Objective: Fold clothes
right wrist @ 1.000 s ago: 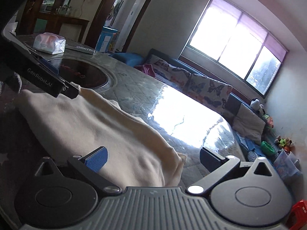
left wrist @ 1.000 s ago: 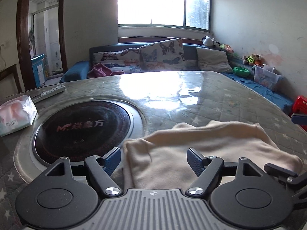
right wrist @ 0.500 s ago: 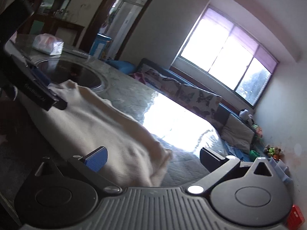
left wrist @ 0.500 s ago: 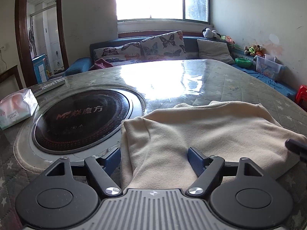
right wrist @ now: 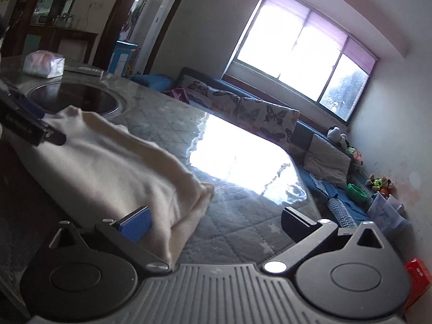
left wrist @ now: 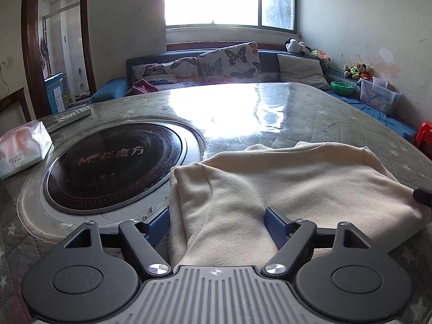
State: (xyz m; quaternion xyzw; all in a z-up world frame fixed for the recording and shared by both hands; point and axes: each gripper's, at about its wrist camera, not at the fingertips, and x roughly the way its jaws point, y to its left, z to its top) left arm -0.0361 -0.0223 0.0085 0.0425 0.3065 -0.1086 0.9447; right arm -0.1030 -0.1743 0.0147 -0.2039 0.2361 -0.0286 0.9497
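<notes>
**A:** What is under your hands, and what room is this?

**B:** You are working on a round counter [left wrist: 337,113] covered with a grey quilted, star-printed cloth under a glossy clear sheet that glares white from the window [left wrist: 229,0]. A round black cooktop [left wrist: 113,162] is set into its middle. Past the far edge runs a blue sofa [left wrist: 270,59] with butterfly cushions [left wrist: 232,62], and a dark-framed doorway [left wrist: 56,37] opens on the left.

**A:** Where is the garment?

**B:** The cream garment [left wrist: 283,183] lies folded along the near edge of the counter, its left end just beside the cooktop's rim.

**A:** And the claws?

**B:** Your left claw [left wrist: 217,222] stands wide, with the garment's left end lying between the blue pads; neither pad presses the cloth. Your right claw [right wrist: 213,220] is wide too: its left pad [right wrist: 135,222] sits close against the garment's right end, whether touching I cannot tell, and the other finger is over bare cloth-covered counter.

**A:** Anything else around?

**B:** A tissue pack [left wrist: 23,145] and a remote control [left wrist: 70,116] sit at the far left edge, well apart from the garment. Soft toys [left wrist: 356,70], a green bowl [left wrist: 342,87] and a clear plastic box [left wrist: 378,94] line the right wall, with a red stool [left wrist: 424,137] near the counter's right edge. From the right wrist view, the left claw's dark body overlaps the garment's far end.
</notes>
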